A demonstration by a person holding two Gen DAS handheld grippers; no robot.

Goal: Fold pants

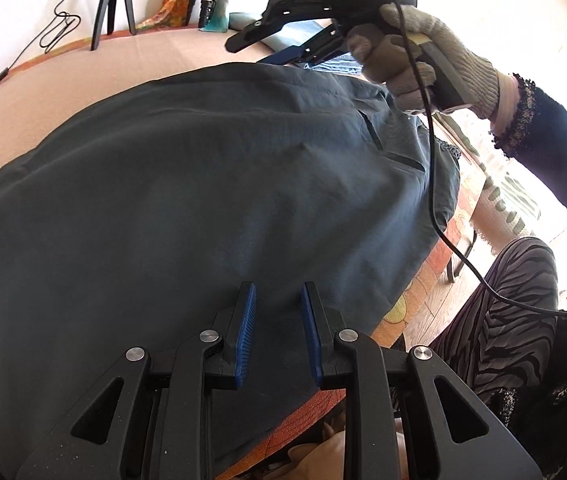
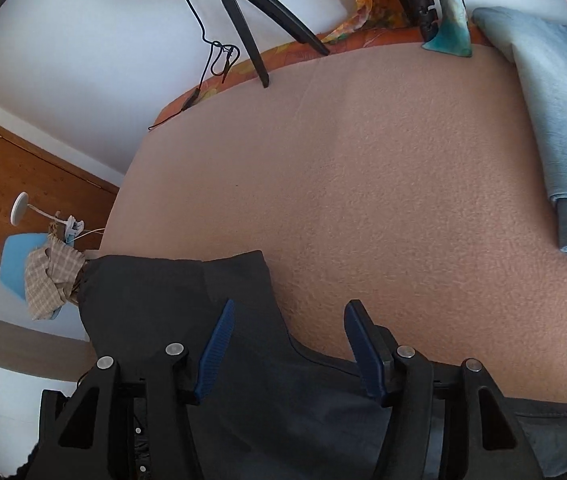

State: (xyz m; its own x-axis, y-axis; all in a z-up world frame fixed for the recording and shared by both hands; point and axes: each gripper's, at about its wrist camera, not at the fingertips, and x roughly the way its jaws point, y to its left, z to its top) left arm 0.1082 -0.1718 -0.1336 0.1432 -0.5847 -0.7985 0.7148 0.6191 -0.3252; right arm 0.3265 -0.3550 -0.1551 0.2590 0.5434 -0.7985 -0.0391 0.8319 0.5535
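Dark grey pants [image 1: 203,184] lie spread on a pink blanket-covered table [image 1: 63,92]. A pocket slit shows near their right side. My left gripper [image 1: 277,300] hovers just above the cloth near the table's front edge, jaws a little apart and empty. My right gripper [image 1: 283,46], held by a gloved hand, is raised above the far edge of the pants with its fingers apart. In the right wrist view the right gripper [image 2: 289,316] is open over the pants' leg end [image 2: 187,292] and holds nothing.
Folded light blue jeans [image 2: 563,128] lie at the table's far right. Black tripod legs [image 2: 251,28] and a cable [image 2: 219,56] stand at the far edge by the wall. A blue chair with checked cloth [image 2: 43,276] is off the left side. The person's striped skirt [image 1: 503,320] is at right.
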